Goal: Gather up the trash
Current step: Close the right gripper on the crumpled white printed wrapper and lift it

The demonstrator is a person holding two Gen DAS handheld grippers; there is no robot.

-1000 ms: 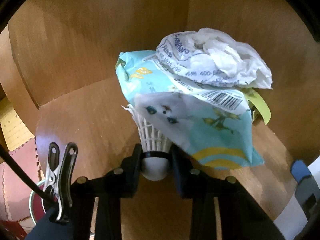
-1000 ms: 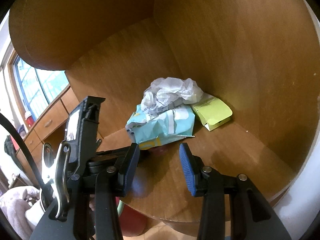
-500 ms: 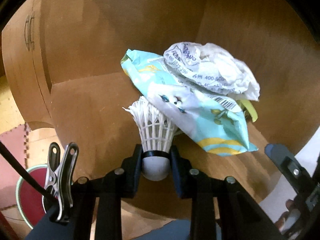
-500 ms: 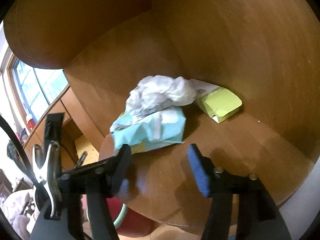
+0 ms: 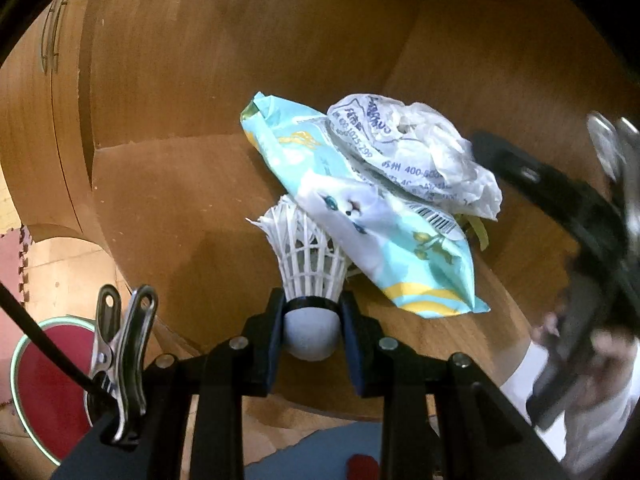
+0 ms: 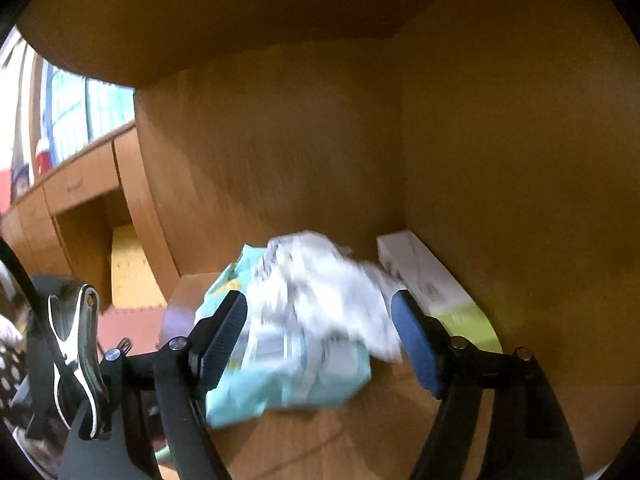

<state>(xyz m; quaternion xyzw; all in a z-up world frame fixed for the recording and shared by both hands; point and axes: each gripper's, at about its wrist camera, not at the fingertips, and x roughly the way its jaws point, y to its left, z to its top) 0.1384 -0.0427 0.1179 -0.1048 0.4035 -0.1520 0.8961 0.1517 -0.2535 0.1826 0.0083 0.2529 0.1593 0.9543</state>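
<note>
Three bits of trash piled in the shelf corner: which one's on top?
The crumpled white wrapper with blue print. It lies over the light-blue cat-print pouch, and the green-and-white carton sits behind them on the shelf.

My left gripper (image 5: pixel 312 320) was clamped tight on the shuttlecock's (image 5: pixel 310 260) cork base, angled down, feathers sticking out ahead of the fingers. My right gripper (image 6: pixel 320 340) had just been spreading its jaws and stood wide apart, nothing pinched between the blue pads (image 6: pixel 414 344). In the left view my right hand showed blurred on its handle.
</note>
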